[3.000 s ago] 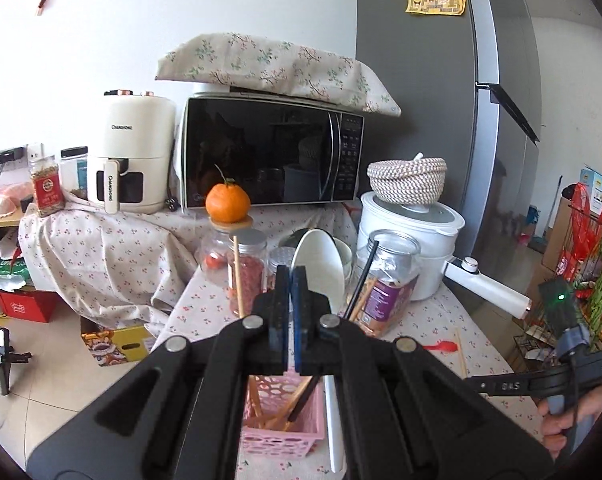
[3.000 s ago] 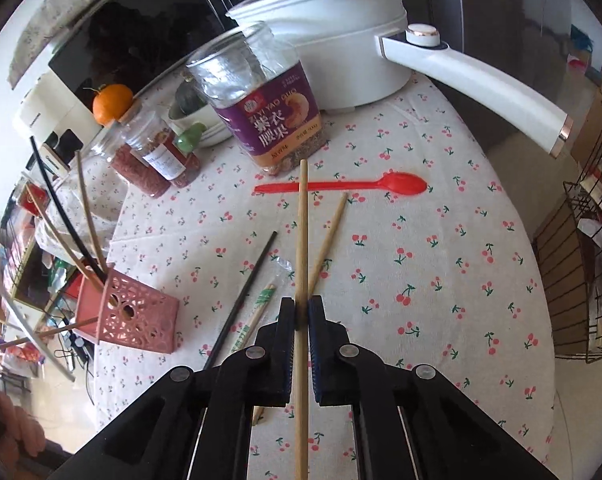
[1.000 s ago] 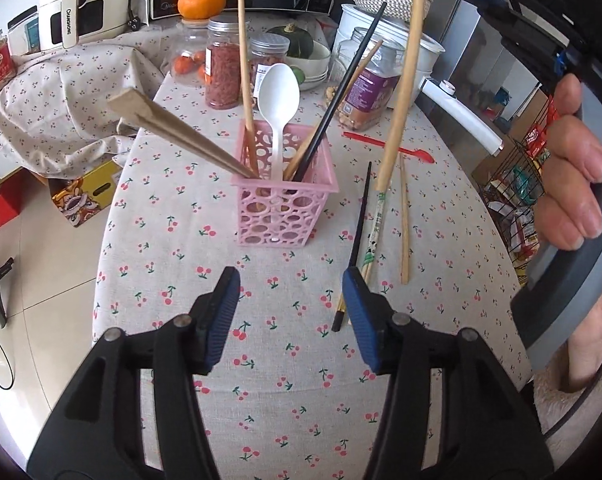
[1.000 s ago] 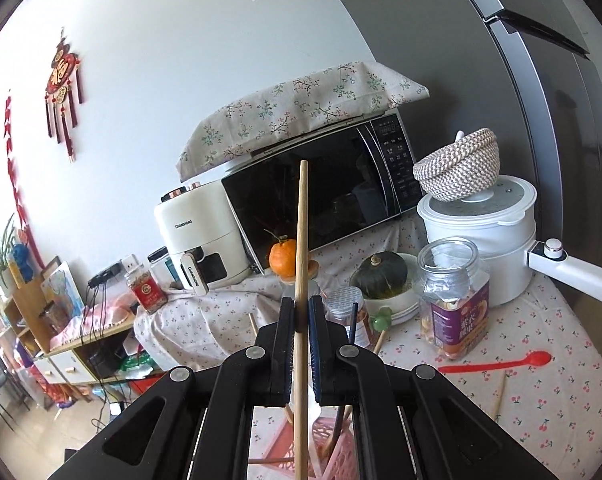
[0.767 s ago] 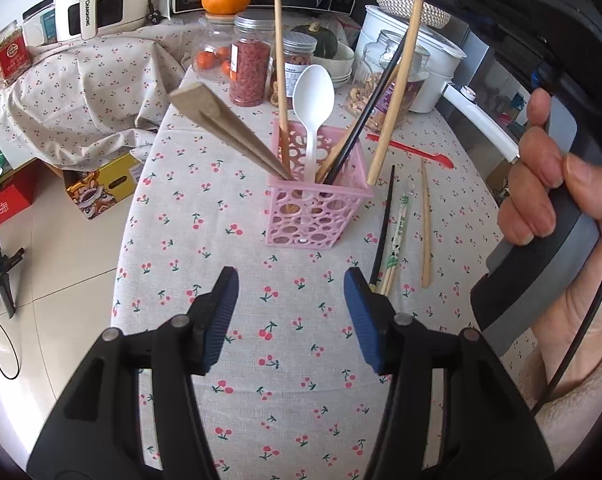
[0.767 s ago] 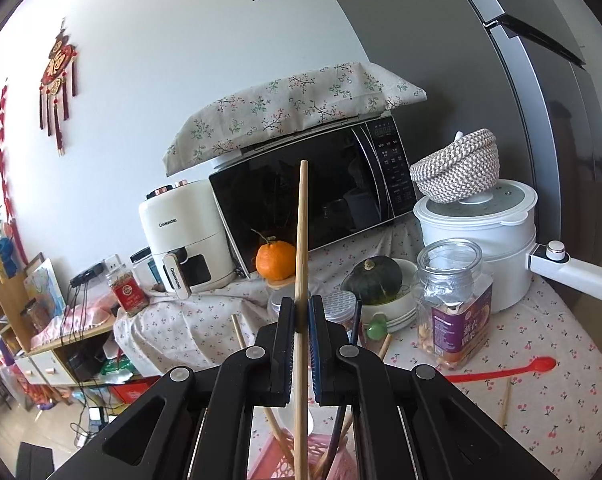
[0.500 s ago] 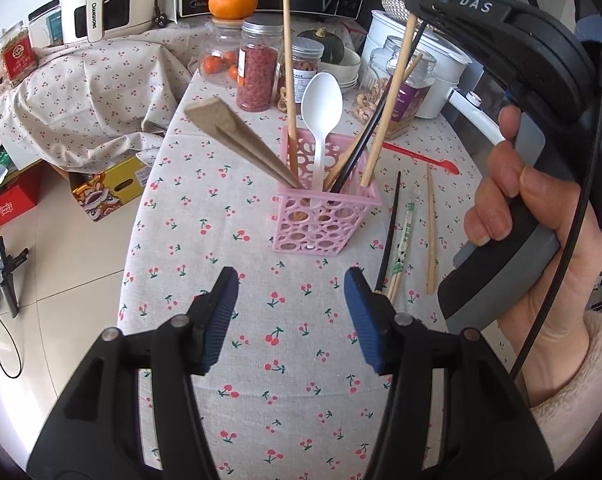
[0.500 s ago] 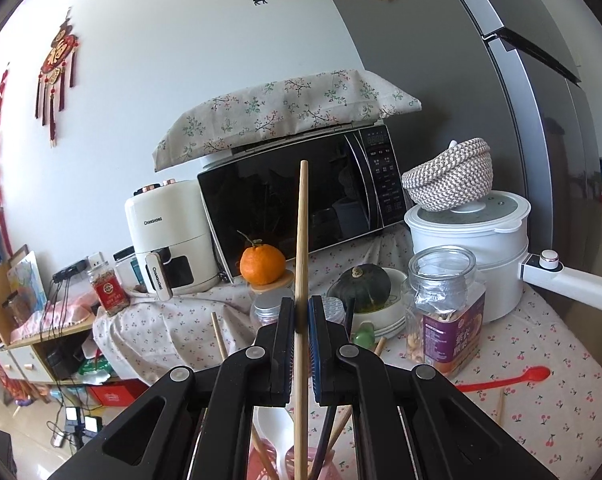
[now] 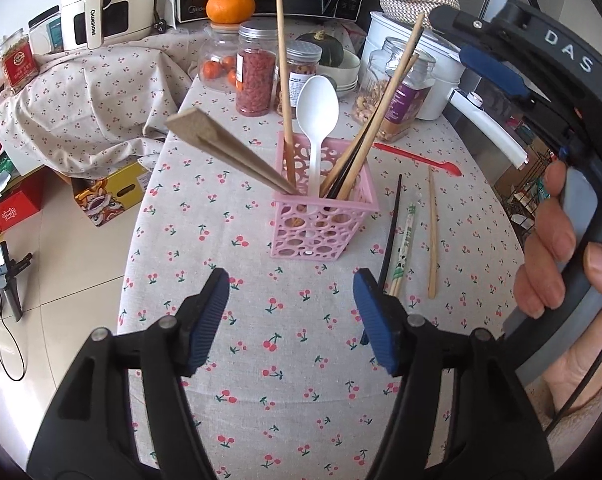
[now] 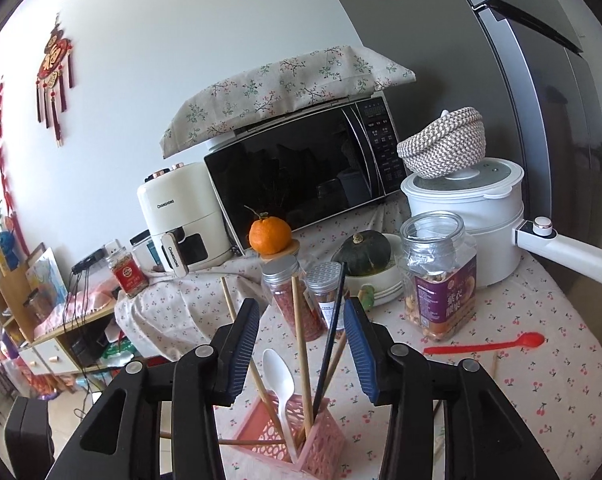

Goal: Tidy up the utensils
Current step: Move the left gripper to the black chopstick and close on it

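The pink perforated plastic basket [image 9: 325, 216] is seen standing upright at the middle of the desk [image 9: 261, 360], which is covered by a cherry-print cloth. It is filled with a white plastic spoon [image 9: 316, 112], several wooden chopsticks and a black one. Four utensils are left lying on the cloth just beside the basket, toward 3 o'clock from it in the left wrist view: a black chopstick [image 9: 389, 236], a paper-wrapped chopstick pair [image 9: 404, 248], a bare wooden chopstick [image 9: 432, 236], and, farther off at about 1 o'clock, a red plastic spoon [image 9: 417, 157].

The left gripper [image 9: 291, 312] is held low with its fingers spread wide and nothing between them. The right gripper [image 10: 301, 344] is held above the basket, its fingers likewise spread and empty.

The long axes of the three loose chopsticks are laid nearly along the 12-to-6 line, their near ends just beside the left gripper's right finger. The left gripper is judged nearer to them, and a small shift toward 3 o'clock is judged enough for a pinch across a shaft.
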Motion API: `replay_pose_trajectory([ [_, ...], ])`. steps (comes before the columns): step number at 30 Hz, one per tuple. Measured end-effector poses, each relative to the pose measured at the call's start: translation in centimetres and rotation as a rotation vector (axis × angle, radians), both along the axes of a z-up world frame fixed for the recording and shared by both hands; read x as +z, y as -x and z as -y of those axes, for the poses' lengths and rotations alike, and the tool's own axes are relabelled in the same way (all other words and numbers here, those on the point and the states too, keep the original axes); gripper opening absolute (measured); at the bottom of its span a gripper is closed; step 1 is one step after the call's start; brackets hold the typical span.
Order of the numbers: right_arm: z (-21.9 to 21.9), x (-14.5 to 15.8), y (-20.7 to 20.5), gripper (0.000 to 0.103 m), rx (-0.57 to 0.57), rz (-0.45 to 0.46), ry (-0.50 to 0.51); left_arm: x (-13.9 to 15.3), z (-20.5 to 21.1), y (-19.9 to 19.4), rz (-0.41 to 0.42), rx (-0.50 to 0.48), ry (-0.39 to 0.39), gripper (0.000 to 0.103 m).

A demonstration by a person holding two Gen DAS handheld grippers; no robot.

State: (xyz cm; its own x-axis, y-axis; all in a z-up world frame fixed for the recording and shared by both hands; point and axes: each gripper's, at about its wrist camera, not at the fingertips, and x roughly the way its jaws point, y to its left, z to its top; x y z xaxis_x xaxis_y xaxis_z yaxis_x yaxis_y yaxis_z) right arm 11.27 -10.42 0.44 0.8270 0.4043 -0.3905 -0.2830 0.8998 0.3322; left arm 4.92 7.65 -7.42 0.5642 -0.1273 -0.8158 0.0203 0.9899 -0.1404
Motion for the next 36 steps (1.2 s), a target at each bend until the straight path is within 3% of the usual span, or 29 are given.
replay_pose_trajectory([
  [12,7.2,-2.7,1.8,0.074,-0.038,-0.277,0.162,-1.0,3.1,-0.4,-0.016,-0.056,-0.025,0.077],
  [21,11.9,-5.8,2.2,0.079,-0.074,-0.434,0.128,-1.8,7.3,-1.0,-0.033,-0.139,-0.091,0.077],
  [29,14.1,-8.2,1.5,0.081,-0.086,-0.610,0.220,-2.9,10.7,-2.2,-0.070,-0.185,-0.145,0.077],
  [32,15.2,-8.1,1.3,0.081,-0.095,-0.623,0.240,-3.1,12.1,-3.3,-0.098,-0.187,-0.117,0.077],
  [33,15.5,-8.0,1.3,0.081,-0.096,-0.619,0.243,-3.0,12.5,-3.8,-0.099,-0.190,-0.108,0.076],
  [35,16.2,-7.6,1.1,0.081,-0.100,-0.612,0.237,-3.0,13.5,-4.9,-0.087,-0.197,-0.101,0.059],
  [36,16.6,-7.4,0.9,0.081,-0.103,-0.609,0.230,-3.1,14.0,-5.7,-0.093,-0.198,-0.104,0.045],
])
